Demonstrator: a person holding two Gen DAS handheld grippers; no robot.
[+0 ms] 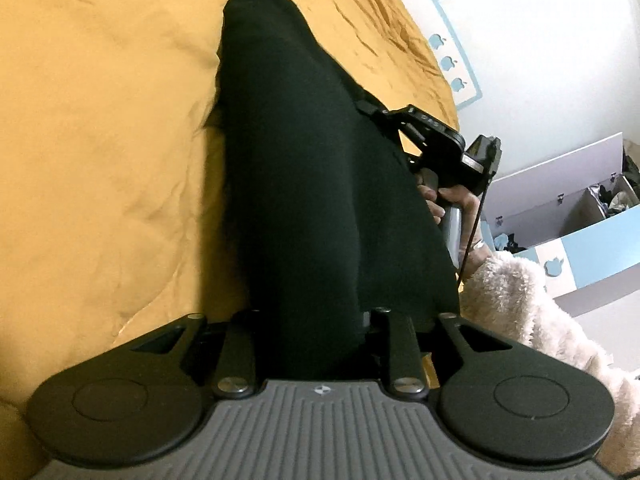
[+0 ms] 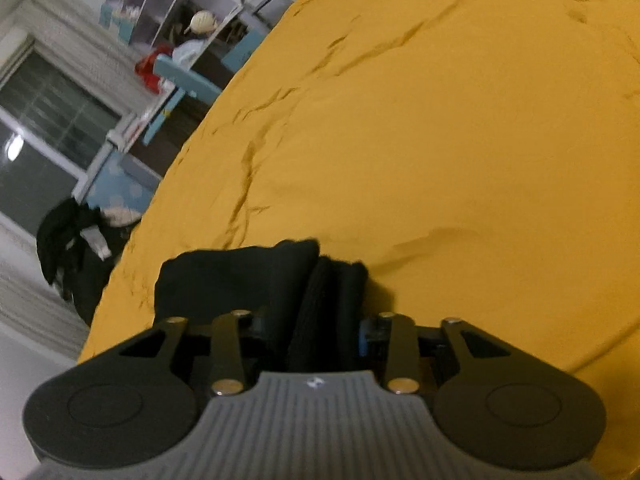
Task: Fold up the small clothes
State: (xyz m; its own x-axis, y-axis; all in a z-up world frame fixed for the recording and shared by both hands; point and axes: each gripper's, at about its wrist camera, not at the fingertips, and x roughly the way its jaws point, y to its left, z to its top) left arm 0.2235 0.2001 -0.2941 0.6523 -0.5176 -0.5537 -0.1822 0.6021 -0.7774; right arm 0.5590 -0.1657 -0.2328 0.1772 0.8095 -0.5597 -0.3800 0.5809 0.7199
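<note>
Left wrist view shows the black garment (image 1: 304, 168) running straight out from between the fingers of the left gripper (image 1: 320, 332) and stretching away over the yellow bedspread (image 1: 100, 140). The cloth fills the whole gap between the two finger linkages, and the fingers themselves are buried under it, so the gripper is clamped on the fabric. The garment hangs as a long, narrowing band whose far tip reaches toward the top of the frame. On its right edge, the right gripper (image 1: 366, 106) meets the cloth from the side; only its body, the person's hand (image 1: 444, 200) on the handle and a fluffy beige sleeve (image 1: 520, 300) show, while its fingertips are hidden by the fabric.

Right wrist view shows the same black garment (image 2: 280, 280) bunched in thick folds directly between the fingers of the right gripper (image 2: 320, 328), which are closed on it. The bunch spills to the left of the gap and lies just above the bedspread (image 2: 440, 120), which stretches wrinkled beyond it. Past the bed's edge stand a window (image 2: 44, 128), a blue chair (image 2: 180, 84) and a dark pile of clothes (image 2: 72, 240).
</note>
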